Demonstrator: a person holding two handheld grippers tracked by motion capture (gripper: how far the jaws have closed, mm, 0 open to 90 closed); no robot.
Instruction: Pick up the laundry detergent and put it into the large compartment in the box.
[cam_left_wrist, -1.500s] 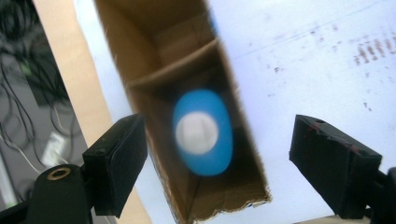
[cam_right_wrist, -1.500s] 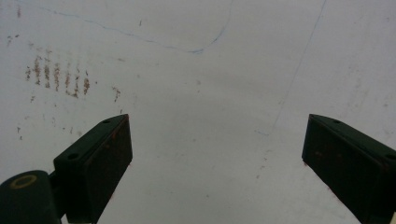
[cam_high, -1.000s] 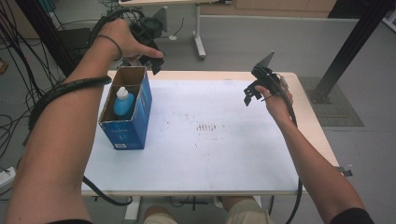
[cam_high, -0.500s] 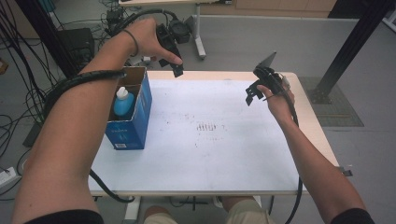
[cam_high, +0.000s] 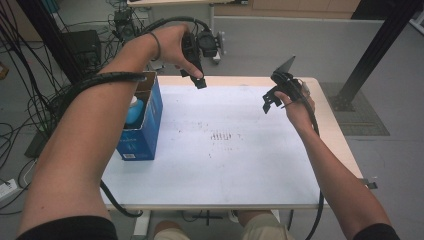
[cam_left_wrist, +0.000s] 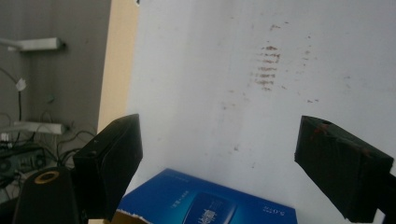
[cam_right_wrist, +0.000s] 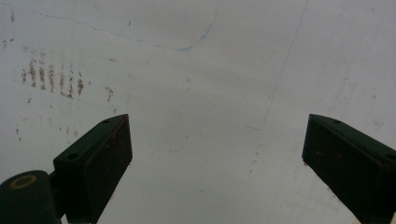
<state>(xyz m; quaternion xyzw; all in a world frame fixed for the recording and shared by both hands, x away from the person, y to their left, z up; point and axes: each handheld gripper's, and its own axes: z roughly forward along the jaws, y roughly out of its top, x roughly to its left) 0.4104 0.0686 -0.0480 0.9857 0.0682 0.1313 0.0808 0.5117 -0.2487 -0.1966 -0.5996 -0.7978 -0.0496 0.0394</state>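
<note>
Two grippers hover above the white table (cam_high: 225, 170). We see the left gripper (cam_high: 199, 80), jaws wide and having just opened slightly, empty near the far edge; the blue box (cam_high: 145, 125) (bottle (cam_high: 134, 111) inside) stands at the table's left. The right gripper (cam_high: 270, 102) gapes empty.

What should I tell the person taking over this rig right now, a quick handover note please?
Left gripper: open, nothing between the jaws, held above the table's far edge, just right of the blue box.
Right gripper: open and empty, held over the right part of the white table.
Things: the blue box stands open-topped at the table's left side; a bottle with a white cap stands inside it.
Done: nothing is out of the box.
Left: probably bring the left gripper over the box, grip the bottle and lift it out; the bare tabletop has room to set it down.
</note>
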